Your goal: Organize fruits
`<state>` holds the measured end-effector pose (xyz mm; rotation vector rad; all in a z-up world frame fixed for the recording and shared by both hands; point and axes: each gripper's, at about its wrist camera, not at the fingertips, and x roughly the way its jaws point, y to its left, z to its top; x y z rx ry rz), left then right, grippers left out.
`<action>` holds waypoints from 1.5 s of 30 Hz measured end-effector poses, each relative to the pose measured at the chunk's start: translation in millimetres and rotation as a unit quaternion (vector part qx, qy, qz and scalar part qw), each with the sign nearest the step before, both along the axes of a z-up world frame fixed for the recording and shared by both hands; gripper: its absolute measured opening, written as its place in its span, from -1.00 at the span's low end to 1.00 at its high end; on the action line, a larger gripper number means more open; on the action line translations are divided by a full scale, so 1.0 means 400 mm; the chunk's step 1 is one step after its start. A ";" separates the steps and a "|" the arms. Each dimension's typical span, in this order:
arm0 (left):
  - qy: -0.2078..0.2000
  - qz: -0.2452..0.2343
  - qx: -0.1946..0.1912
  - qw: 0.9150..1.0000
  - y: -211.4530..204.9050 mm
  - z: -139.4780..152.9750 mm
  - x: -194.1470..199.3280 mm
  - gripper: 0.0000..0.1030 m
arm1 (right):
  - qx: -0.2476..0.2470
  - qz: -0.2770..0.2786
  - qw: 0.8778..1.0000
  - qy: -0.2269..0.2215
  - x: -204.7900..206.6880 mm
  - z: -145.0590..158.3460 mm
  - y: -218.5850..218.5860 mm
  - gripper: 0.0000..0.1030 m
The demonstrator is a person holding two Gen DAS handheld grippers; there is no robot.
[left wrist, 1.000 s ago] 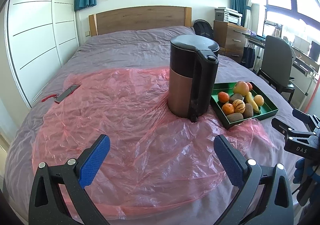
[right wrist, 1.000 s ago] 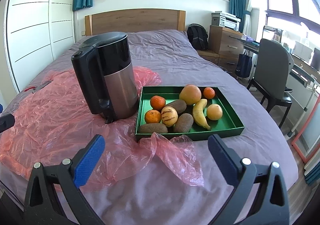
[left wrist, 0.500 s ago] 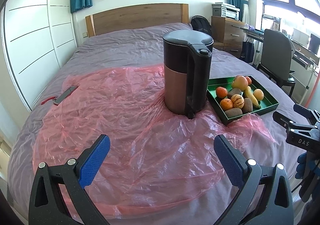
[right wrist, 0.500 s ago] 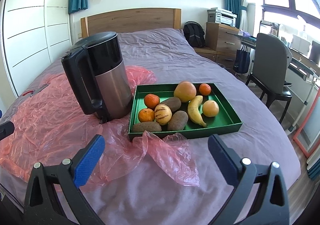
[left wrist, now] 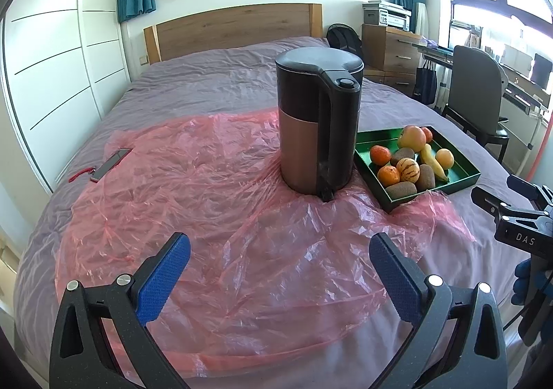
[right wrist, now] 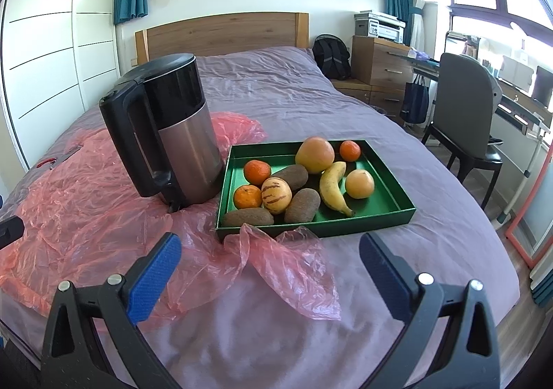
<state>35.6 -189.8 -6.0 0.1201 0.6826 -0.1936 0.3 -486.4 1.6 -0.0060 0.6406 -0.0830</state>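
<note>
Right of kettle [right wrist: 166, 133]: tray [right wrist: 397, 212] corrals all fruit [right wrist: 276, 195], touching, none loose on bed. Left gripper [left wrist: 276, 268] and right gripper [right wrist: 269, 264] spread wide, holding nothing; stage ambiguous.

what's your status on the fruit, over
Left gripper and right gripper open, empty, above the bed. All fruit in green tray. Kettle beside tray; pink plastic sheet touches its near edge.

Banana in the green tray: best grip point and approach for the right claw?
Grip the banana across its thick middle, coming from above with the open right claw. It lies flat, curved, its tip toward the green tray front wall; a brown fruit and a peach-coloured fruit flank it, so keep the fingers narrow.
</note>
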 end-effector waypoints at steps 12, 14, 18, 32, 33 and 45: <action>0.001 -0.002 0.001 1.000 -0.003 -0.004 -0.002 0.98 | -0.001 0.000 1.000 -0.003 -0.002 0.007 0.001 1.00; 0.001 -0.002 0.000 1.000 -0.003 -0.004 -0.002 0.98 | -0.001 0.000 1.000 -0.004 -0.002 0.010 0.001 1.00; 0.002 -0.004 -0.001 1.000 -0.003 -0.005 -0.002 0.98 | 0.000 0.000 1.000 -0.005 -0.002 0.012 0.000 1.00; -0.002 -0.009 -0.003 1.000 -0.003 0.006 -0.005 0.98 | -0.005 0.001 1.000 -0.013 -0.003 0.033 0.006 1.00; -0.003 -0.009 -0.003 1.000 -0.002 0.008 -0.005 0.98 | -0.006 0.001 1.000 -0.013 -0.003 0.035 0.007 1.00; -0.004 -0.007 0.002 1.000 0.004 0.002 -0.005 0.98 | -0.008 0.004 1.000 -0.020 -0.009 0.042 0.013 1.00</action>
